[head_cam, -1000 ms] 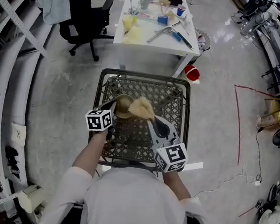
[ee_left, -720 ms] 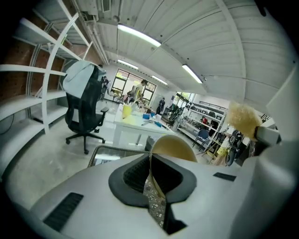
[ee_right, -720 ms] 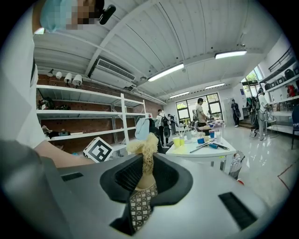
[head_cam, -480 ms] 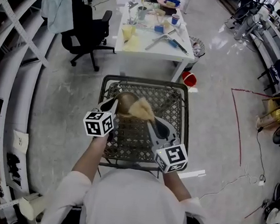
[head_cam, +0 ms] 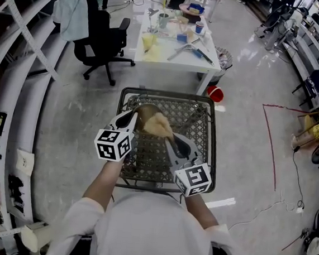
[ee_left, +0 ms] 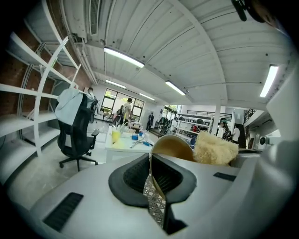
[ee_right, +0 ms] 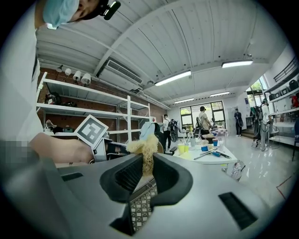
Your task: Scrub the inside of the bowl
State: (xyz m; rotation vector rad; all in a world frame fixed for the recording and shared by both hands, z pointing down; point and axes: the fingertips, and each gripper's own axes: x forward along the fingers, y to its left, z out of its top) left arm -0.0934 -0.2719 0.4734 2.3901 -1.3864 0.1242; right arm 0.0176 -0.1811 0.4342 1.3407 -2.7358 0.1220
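- My left tongs [ee_left: 150, 162] are closed on the rim of the round, brass-coloured metal bowl [ee_left: 172, 145]. The thin edge runs straight down between the pads, and the bowl stands tipped on its side in the air.
- My right tongs [ee_right: 144, 164] are clamped on the pale yellow, fluffy fibre scrubber [ee_right: 145, 145], nipped low on its strands with the loose tuft sticking out past the tips.
- I judge the bowl to be light, stiff and smooth-walled, so probably slippery. With only a narrow pinch on the rim, it could swivel once I push against the inside. A bite further down the wall would probably steady it.
- The scrubber looks soft and springy. It should squash to the bowl's curve and weigh next to nothing, and a grip near its base leaves the bushy part free to rub.
- The head view shows what neither tong camera does. Both tools are held up over the black wire-mesh basket [head_cam: 168, 94], with the scrubber at the bowl's mouth.
- The left gripper view alone shows the rim caught between the pads, with the scrubber just to the bowl's right.
- The right gripper view shows the strands in the jaws and the other tool's marker cube. The bowl is almost hidden behind the tuft there.
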